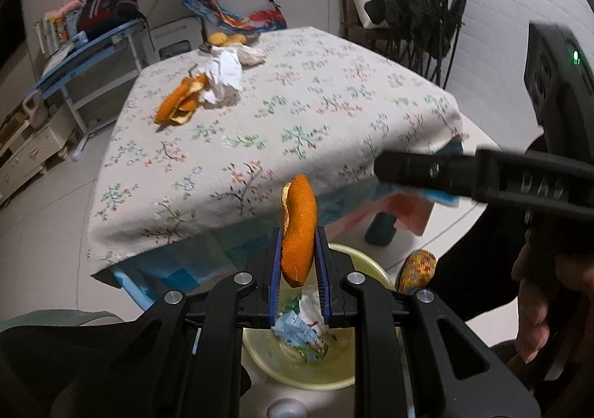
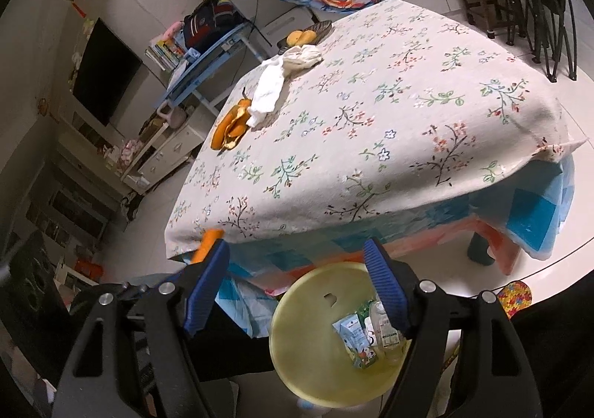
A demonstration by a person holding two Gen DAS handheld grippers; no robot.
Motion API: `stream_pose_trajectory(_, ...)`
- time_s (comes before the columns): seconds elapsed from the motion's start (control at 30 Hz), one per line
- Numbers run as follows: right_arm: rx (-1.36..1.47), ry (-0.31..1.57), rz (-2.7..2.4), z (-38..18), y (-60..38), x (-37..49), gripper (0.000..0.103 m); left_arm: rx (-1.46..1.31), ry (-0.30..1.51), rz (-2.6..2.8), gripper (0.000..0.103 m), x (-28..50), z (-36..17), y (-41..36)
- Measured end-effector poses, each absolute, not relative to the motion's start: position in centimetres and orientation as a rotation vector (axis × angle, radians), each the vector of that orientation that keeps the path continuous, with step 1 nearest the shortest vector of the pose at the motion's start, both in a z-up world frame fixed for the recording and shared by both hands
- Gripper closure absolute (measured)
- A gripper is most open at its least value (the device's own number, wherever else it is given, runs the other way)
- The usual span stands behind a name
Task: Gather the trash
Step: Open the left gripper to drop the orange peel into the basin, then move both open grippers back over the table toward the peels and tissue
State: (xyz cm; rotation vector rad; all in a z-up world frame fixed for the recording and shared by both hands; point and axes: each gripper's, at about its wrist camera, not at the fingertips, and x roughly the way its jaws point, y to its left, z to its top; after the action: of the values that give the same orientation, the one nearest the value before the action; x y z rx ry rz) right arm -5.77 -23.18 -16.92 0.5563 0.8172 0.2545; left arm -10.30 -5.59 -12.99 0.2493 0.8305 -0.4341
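A surface [image 1: 297, 110] covered by a flower-printed cloth fills most of both wrist views. Just off its near edge, lower down, a pale yellow bin [image 2: 297, 325] is seen, open at the top. In the bin, a small printed carton [image 2: 358, 338], a clear bottle [image 2: 386, 325] and a crumpled white tissue [image 1: 310, 306] are found. Far back on the surface, a bunched white paper [image 1: 222, 78] is laid, touching a heap of orange peel [image 1: 180, 104] on its near side. Behind these, whole oranges [image 2: 301, 36] are held in a dark dish at the far corner.

The left hand-held gripper [image 1: 299, 262] is clamped on a single piece of orange peel [image 1: 299, 228], which is kept upright between the blue pads above the bin. The right hand-held gripper [image 2: 297, 291] is seen with its jaws spread wide and nothing between them; through the gap the bin's rim is visible.
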Motion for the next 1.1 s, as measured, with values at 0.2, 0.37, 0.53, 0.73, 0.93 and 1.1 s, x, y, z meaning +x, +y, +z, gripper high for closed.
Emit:
stream_pose_trajectory(0.2,0.566,0.805,0.246,-16.9,-23.5,-5.9,0.03,0.295,0.861,-0.458,0.085,-10.7,-13.9,-6.5)
stream_pose_trajectory(0.37,0.571,0.799,0.241,-16.8,-23.7,-5.9,0.03,0.309,0.863,-0.45,0.071,-10.7,-14.0,-6.7)
stream_pose_trajectory(0.53,0.572,0.798,0.239,-16.8,-23.8,-6.0,0.029,0.312,0.87,-0.453,0.065,-10.7,-14.0,-6.7)
stream_pose_trajectory(0.73,0.572,0.794,0.236,-16.7,-23.8,-6.0,0.029,0.305,0.86,-0.434,0.059,-10.6,-13.9,-6.5)
stream_pose_trajectory(0.93,0.572,0.79,0.23,-16.6,-24.1,-6.0,0.029,0.277,0.833,-0.39,0.052,-10.4,-13.3,-5.9)
stream_pose_trajectory(1.1,0.565,0.785,0.227,-16.5,-24.0,-6.0,0.029,0.225,0.794,-0.336,0.052,-9.9,-12.3,-4.7)
